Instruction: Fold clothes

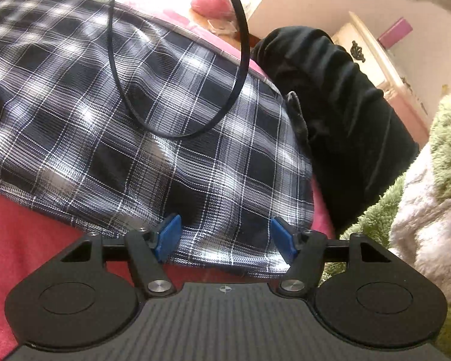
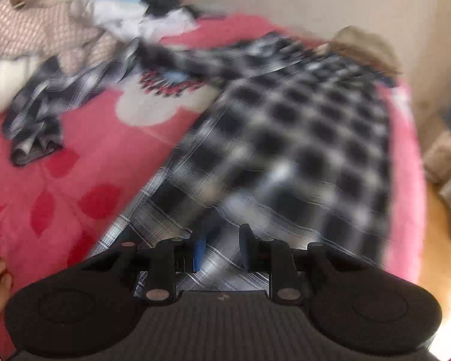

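Lying spread over the pink blanket, the plaid shirt looks light, limp and slidey, best taken at hem or corners, the left gripper standing apart over its near edge while the right gripper pinches a fold.

My two black grippers, blue at the tips

My left gripper and right gripper share ribbed grey decks, round black side discs, silver pivot screws and blue pads; a black cable loops above.
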{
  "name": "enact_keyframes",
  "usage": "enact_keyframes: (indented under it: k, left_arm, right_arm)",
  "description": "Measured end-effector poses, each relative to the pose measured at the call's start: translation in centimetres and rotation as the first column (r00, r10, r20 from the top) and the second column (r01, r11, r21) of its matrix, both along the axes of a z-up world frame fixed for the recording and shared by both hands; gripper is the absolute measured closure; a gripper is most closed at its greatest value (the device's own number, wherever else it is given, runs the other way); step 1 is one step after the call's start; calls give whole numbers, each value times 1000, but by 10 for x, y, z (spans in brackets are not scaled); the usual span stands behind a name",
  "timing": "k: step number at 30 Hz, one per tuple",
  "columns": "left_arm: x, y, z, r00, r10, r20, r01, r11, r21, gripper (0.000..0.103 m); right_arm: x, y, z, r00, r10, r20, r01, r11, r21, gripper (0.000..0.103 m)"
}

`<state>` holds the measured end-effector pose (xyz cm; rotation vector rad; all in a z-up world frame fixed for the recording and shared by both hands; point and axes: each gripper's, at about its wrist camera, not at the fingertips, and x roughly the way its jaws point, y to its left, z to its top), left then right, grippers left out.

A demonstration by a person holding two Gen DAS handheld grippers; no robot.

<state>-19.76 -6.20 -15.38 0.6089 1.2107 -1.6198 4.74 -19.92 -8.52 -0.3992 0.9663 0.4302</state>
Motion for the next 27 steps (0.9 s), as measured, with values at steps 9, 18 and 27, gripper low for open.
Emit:
enact_keyframes:
  k: [9, 18, 27]
  left_arm:
    - [6, -1, -5, 999, -19, -34, 19, 1000, -11, 36]
    - [-1, 2, -1, 1000, -10, -12, 10, 1000, -16, 35]
    - [9, 0, -5, 997, 33, -70, -33, 999, 3, 35]
  right_arm:
    - [-17, -75, 15, 982, -8, -190, -18, 991, -132, 77]
    - [-4, -47, -17, 995, 12, -101, -29, 985, -169, 77]
    - [-85, -88, 16, 990, -119, -79, 117, 993, -34, 76]
